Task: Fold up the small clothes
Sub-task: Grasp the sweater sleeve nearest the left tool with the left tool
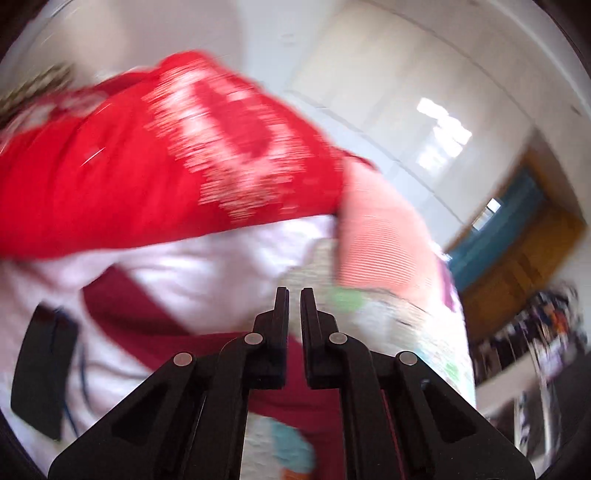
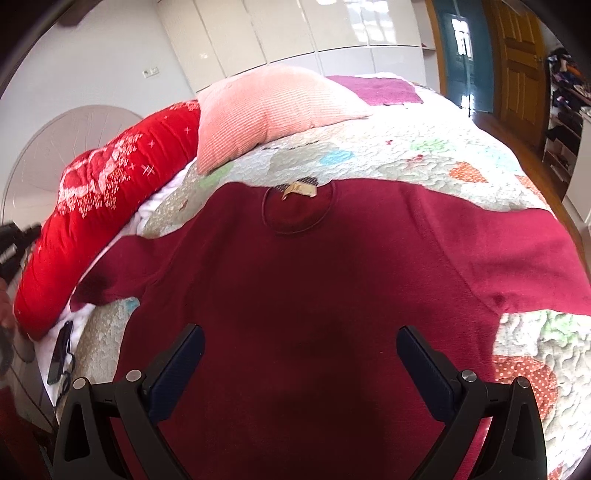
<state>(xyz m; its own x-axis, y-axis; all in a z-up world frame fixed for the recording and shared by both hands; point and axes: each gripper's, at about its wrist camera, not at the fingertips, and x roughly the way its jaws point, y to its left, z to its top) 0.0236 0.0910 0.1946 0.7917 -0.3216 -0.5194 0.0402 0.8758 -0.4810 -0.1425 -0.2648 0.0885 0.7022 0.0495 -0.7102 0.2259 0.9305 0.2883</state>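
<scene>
A dark red sweater lies spread flat on a patchwork quilt, neck and label at the far side, sleeves out to both sides. My right gripper is open above the sweater's lower body and holds nothing. In the blurred left wrist view my left gripper has its fingers nearly together with nothing between them. It hangs above the left sleeve of the sweater.
A bright red patterned pillow and a pink pillow lie at the head of the bed. A black phone with a cable lies by the bed's left edge. White wardrobes, a wooden door and shelves stand beyond.
</scene>
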